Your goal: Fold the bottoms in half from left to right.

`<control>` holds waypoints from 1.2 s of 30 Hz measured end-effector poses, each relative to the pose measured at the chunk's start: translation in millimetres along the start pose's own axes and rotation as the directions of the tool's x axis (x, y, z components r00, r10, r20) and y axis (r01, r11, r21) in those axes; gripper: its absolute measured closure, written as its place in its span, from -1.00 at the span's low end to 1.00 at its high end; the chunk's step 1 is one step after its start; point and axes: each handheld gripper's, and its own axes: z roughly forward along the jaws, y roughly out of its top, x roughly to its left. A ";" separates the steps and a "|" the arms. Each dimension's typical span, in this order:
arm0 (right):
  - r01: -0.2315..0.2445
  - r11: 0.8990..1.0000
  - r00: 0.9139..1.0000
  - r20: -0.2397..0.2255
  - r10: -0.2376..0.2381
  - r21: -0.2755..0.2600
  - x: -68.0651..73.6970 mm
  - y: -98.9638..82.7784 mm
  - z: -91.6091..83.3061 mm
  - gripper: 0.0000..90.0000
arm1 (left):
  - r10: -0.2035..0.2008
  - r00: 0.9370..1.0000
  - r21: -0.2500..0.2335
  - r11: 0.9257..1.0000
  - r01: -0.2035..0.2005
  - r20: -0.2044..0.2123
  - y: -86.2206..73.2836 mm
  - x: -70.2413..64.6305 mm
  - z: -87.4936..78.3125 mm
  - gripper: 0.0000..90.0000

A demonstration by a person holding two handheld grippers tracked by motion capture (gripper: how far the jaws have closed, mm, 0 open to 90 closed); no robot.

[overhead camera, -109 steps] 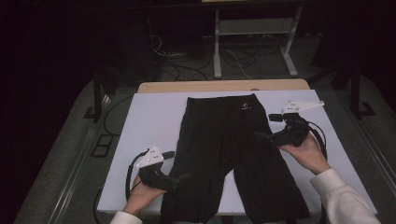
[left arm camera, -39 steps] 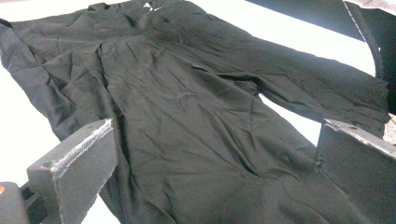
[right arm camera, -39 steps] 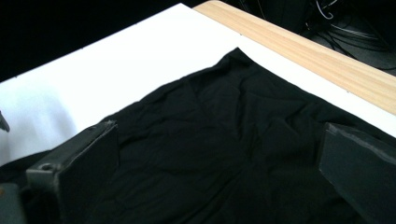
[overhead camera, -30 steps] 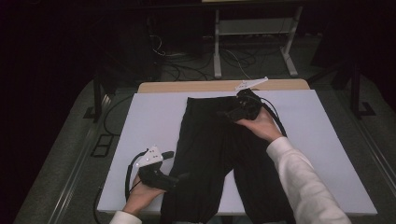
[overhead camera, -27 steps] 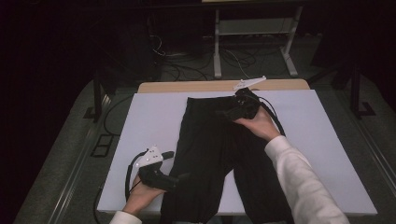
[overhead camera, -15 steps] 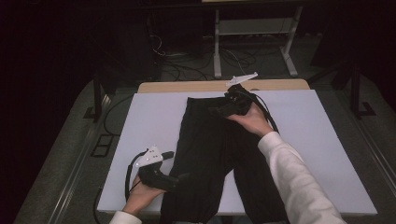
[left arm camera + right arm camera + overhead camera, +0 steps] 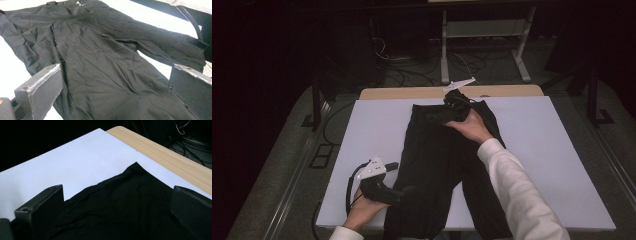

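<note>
White table (image 7: 362, 130) w/ black shorts (image 7: 437, 160) spread flat across its middle, waistband at the far edge, legs toward the person. Right gripper (image 7: 452, 106) sits over the waistband – jaws apart, nothing clamped. Left gripper (image 7: 399, 190) at the near leg's hem, jaws apart over the cloth.

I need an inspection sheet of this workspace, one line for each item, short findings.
Surface: white table top, wooden strip along its far edge.
Job's things: black trousers lying flat, waistband at the far side.
Clutter: nothing seen.
Grippers: left claw at the near left trouser leg, jaws apart; right claw over the waistband, jaws apart.
Cables: black cable looping from the left claw; loose cables on the floor beyond the table.
Surroundings: dark room, white frame stand behind the table.
</note>
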 end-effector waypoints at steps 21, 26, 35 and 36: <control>-0.034 0.999 0.999 0.034 0.034 0.018 -11.8 7.5 38.5 -1.00 | -0.004 1.000 -0.012 1.000 0.004 0.005 0.2 -0.2 -0.7 -1.00; -0.041 0.999 0.999 0.034 0.041 0.020 -13.0 9.0 49.5 -1.00 | -0.005 1.000 -0.013 1.000 0.005 0.002 0.1 0.1 -1.0 -1.00; -0.060 0.998 0.997 0.048 0.060 0.012 -16.9 3.8 62.9 -1.00 | -0.009 1.000 -0.021 1.000 0.009 0.002 0.2 0.7 -1.5 -1.00; -0.068 0.998 0.996 0.050 0.068 0.013 -18.3 1.8 66.3 -1.00 | -0.008 1.000 -0.021 1.000 0.008 0.002 0.3 0.8 -1.4 -1.00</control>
